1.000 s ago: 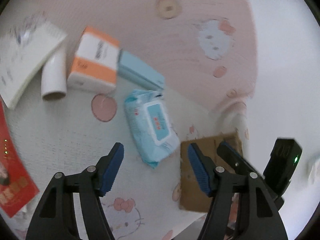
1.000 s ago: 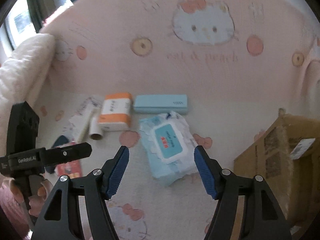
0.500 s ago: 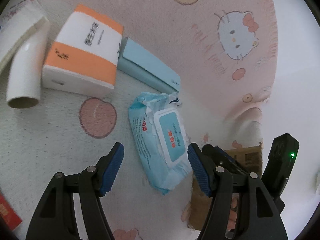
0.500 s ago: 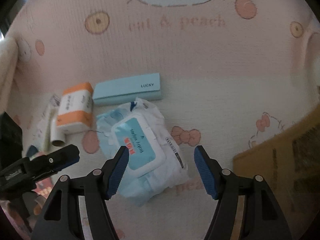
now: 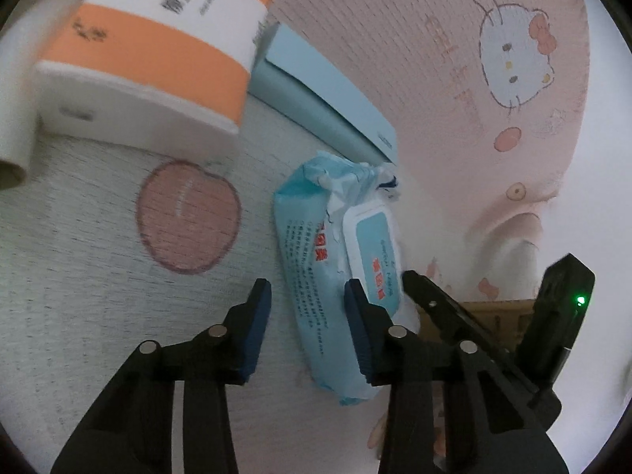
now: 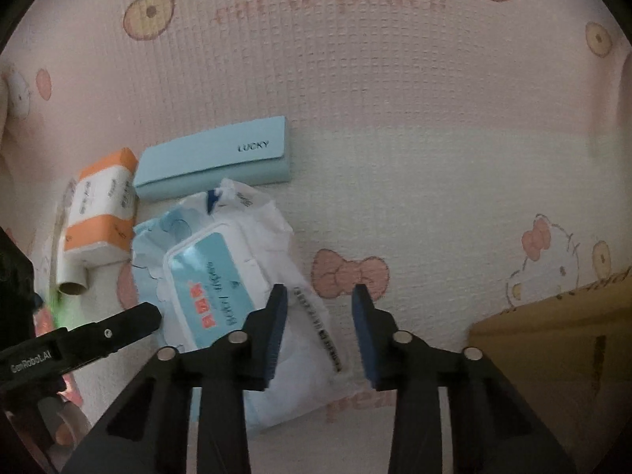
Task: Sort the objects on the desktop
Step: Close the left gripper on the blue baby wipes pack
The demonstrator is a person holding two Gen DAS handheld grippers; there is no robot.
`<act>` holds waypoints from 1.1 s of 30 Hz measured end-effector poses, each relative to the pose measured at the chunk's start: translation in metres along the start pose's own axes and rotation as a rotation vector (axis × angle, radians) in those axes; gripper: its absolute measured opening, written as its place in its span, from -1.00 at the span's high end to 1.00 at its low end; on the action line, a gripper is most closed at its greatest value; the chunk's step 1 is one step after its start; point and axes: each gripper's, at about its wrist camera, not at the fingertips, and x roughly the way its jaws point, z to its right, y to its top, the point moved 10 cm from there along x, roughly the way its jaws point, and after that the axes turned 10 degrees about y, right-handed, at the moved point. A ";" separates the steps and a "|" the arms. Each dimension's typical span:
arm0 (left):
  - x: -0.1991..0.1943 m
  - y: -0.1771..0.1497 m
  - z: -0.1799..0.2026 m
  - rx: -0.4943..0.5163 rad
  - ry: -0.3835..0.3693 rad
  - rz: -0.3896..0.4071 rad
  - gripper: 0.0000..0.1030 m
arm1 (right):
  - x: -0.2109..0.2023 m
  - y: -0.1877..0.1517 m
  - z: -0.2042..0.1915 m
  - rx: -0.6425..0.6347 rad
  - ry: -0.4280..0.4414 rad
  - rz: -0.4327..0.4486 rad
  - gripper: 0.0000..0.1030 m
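While both grippers, left gripper (image 5: 306, 300) and right gripper (image 6: 318, 300), stand spread astride opposite edges of the wipes pack (image 5: 335, 276), its soft wrapper risks slipping out.

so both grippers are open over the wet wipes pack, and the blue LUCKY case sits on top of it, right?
Not quite. The LUCKY case lies on the mat just beyond the wet wipes pack, not on top, as the right wrist view shows. Left gripper and right gripper are both open.
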 end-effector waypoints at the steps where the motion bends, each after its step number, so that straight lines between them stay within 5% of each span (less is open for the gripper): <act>1: 0.002 -0.001 0.001 0.002 -0.003 -0.005 0.31 | 0.002 0.000 -0.001 -0.009 -0.004 -0.008 0.51; 16: -0.005 -0.013 -0.002 0.060 0.038 0.008 0.51 | 0.009 -0.015 -0.010 0.050 0.052 -0.040 0.67; 33: -0.059 -0.105 -0.059 0.053 0.092 0.065 0.51 | -0.020 -0.145 -0.066 0.069 0.082 -0.036 0.68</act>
